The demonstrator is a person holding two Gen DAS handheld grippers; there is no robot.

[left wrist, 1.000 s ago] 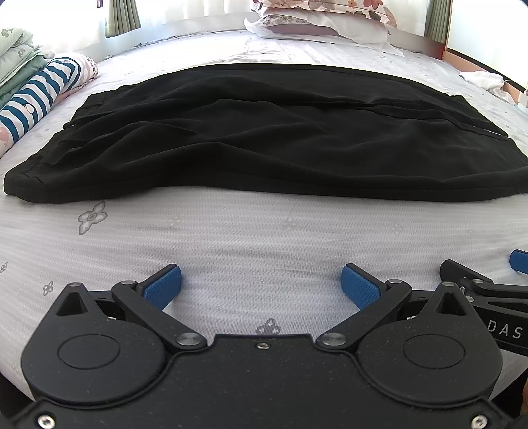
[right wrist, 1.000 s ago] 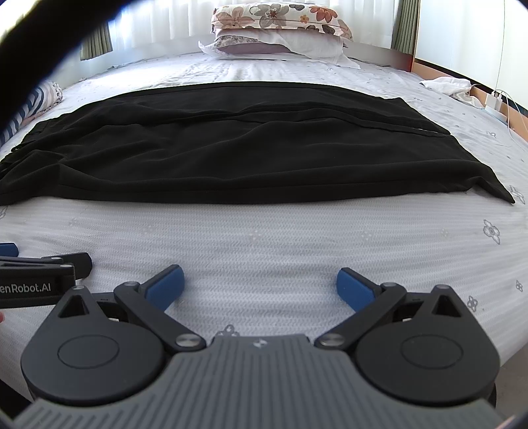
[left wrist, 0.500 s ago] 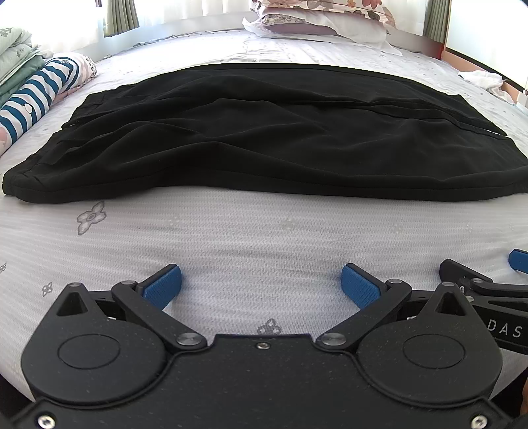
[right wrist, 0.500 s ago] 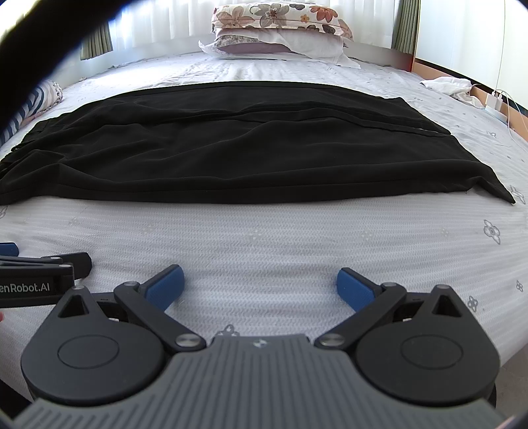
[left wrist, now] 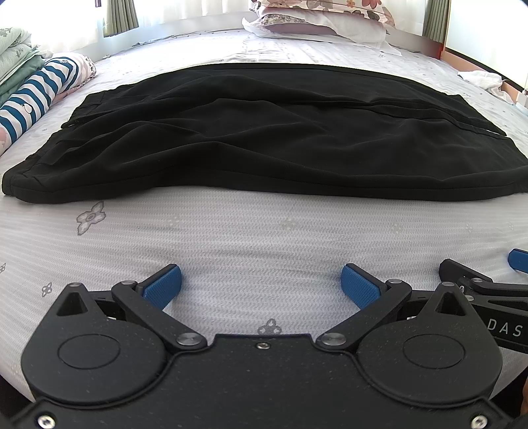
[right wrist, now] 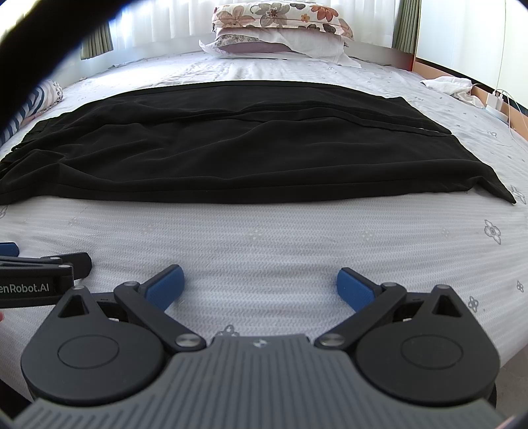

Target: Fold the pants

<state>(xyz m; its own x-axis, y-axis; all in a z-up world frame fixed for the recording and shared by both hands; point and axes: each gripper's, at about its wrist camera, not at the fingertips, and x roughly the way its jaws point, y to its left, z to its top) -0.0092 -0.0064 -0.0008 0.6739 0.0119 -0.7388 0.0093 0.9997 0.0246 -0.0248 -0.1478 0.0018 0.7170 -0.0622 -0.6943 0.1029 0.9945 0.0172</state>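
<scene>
Black pants [left wrist: 264, 132] lie flat across the white bed, waistband to the left and leg ends to the right; they also show in the right wrist view [right wrist: 237, 148]. My left gripper [left wrist: 262, 285] is open and empty, low over the bedsheet in front of the pants' near edge. My right gripper [right wrist: 260, 283] is open and empty too, beside the left one and short of the pants. Part of the right gripper's body [left wrist: 488, 290] shows in the left wrist view, and part of the left gripper's body [right wrist: 43, 274] shows in the right wrist view.
A white patterned bedsheet [left wrist: 264, 231] covers the bed. Striped and green folded clothes [left wrist: 29, 95] lie at the left. Floral pillows [right wrist: 280, 29] sit at the far end. A white cloth [right wrist: 452, 85] and a charger [right wrist: 495, 99] lie at the right edge.
Both views shift very slightly; the pants have not moved and both grippers stay open.
</scene>
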